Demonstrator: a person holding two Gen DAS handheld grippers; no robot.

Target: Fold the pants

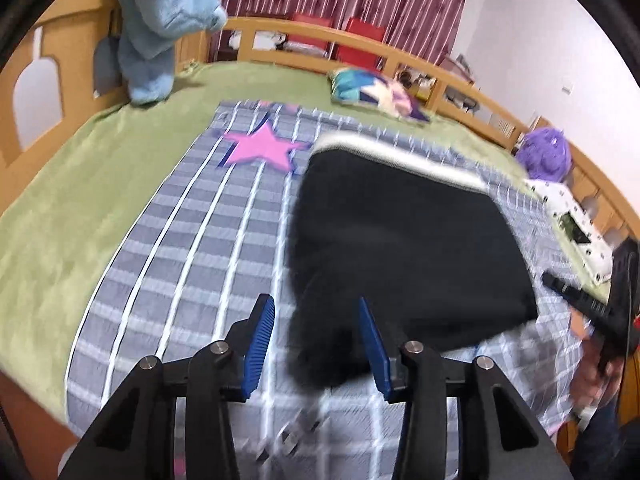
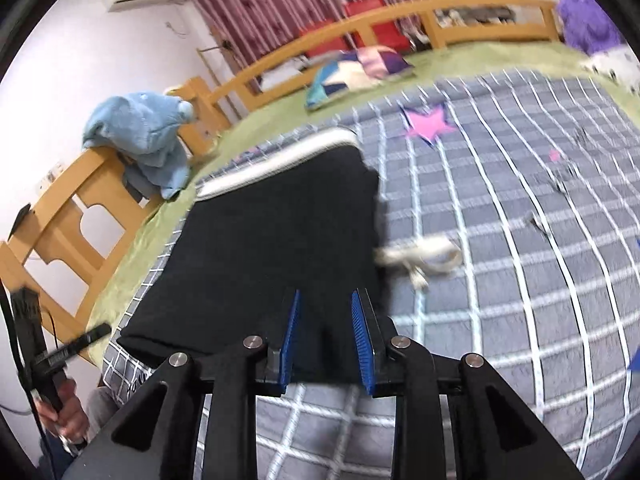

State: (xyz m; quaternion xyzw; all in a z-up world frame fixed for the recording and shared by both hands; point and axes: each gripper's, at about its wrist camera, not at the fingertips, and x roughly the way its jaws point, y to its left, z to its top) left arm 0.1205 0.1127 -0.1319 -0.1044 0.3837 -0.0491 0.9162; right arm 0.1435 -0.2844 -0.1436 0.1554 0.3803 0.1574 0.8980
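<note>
At the bottom centre of the left wrist view, the left gripper (image 1: 316, 344) stands with its blue ribbed pads apart, released; the near left corner of the folded black fabric pants (image 1: 404, 240) lies blurred in the gap, apparently untouched. Low in the right wrist view, the right gripper (image 2: 325, 338) is likewise released, its jaws parted over the near edge of the same pants (image 2: 280, 248), with no pad seen pressing the cloth.

The pants lie as a squarish dark bundle on the grey checked bedspread with white lines (image 1: 192, 248), their white-trimmed waistband at the far side and a pale drawstring (image 2: 420, 258) trailing out at the right edge. They look soft, limp and light, likely to sag or unfold if lifted by one layer; pinching all layers at the two near corners seems the safest hold.

Motion blur smears the near hem, so the number of layers cannot be told. The other gripper and the hand holding it are cut off at each frame's edge.
</note>
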